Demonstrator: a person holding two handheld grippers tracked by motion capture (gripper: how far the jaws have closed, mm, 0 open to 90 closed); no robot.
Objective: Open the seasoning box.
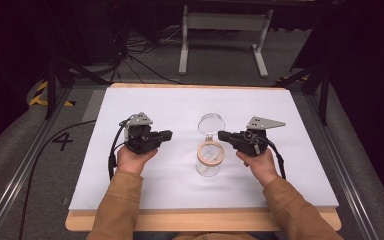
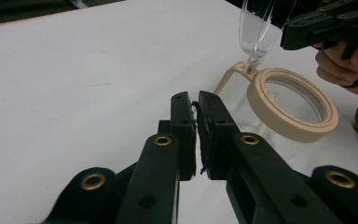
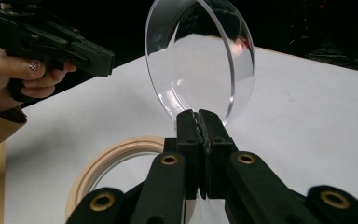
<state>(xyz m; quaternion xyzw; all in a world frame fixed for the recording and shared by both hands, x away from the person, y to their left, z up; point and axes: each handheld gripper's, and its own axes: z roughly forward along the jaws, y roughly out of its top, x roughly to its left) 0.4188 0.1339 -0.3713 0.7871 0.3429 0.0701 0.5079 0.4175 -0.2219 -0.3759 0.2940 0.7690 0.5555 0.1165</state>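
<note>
Clear glass jar (image 1: 209, 162) with beige ring rim upright mid white surface (image 1: 145, 190), round clear hinged lid (image 1: 211, 123) swung up, leaving mouth free. Left claw (image 1: 166, 135) and right claw (image 1: 223, 135) flanking it, both pinched together, gripping nothing.

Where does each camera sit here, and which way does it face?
High view: above the person's side, looking down on the white table, both forearms and grippers.
Left gripper view: along its closed black jaws toward the clear glass jar with beige ring.
Right gripper view: along its shut jaws toward the jar's raised clear round lid.
Shared: jar.
</note>
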